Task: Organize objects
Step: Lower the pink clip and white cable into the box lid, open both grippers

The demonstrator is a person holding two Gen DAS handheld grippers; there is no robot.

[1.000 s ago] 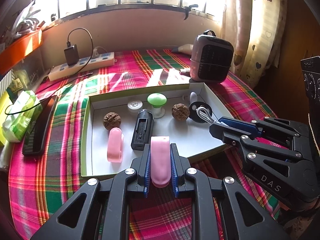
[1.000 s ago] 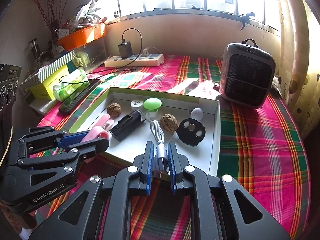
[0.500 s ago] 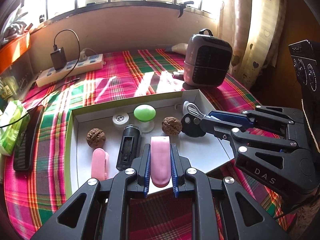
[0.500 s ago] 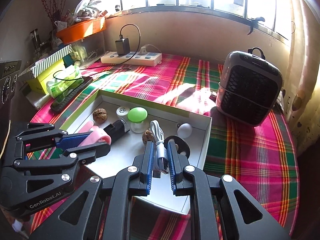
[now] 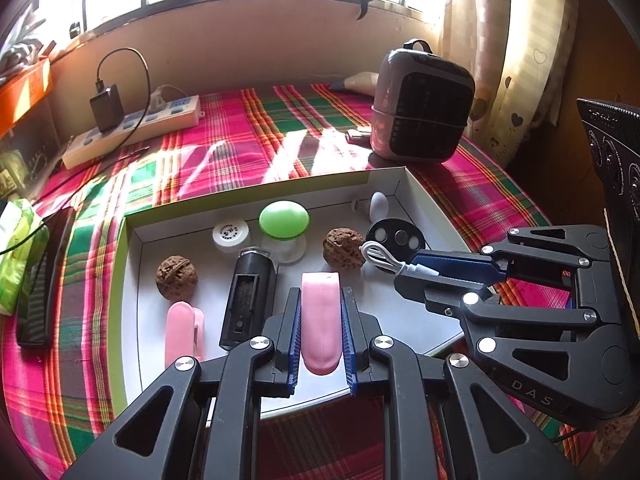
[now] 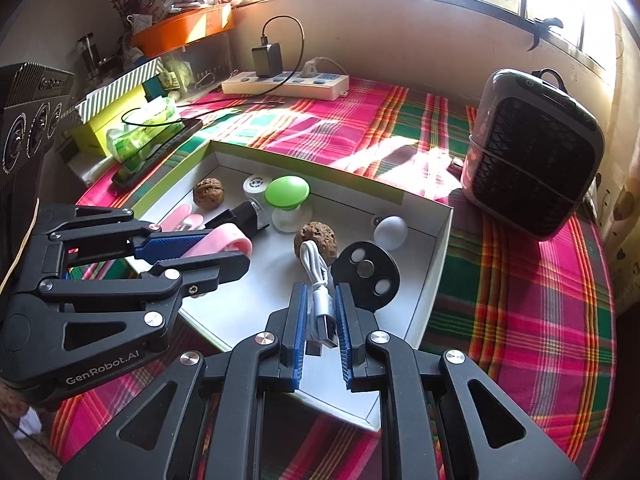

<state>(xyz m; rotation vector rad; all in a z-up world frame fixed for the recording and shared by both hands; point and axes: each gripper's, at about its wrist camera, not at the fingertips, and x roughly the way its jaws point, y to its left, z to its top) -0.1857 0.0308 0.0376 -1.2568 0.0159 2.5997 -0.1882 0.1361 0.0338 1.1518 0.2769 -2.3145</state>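
A white shallow box with green sides lies on the plaid cloth. In it are two walnuts, a green mushroom lamp, a black case, a pink clip, a white cap, a black disc and a white egg shape. My left gripper is shut on a pink clip above the box's front. My right gripper is shut on a coiled white USB cable above the box near the disc.
A grey heater stands beyond the box's right corner. A white power strip with a black charger lies at the back left. A dark phone and a green tissue pack lie left of the box.
Both grippers moved forward over the box while keeping their grips. The pink clip and the cable now hang farther in above the box floor.
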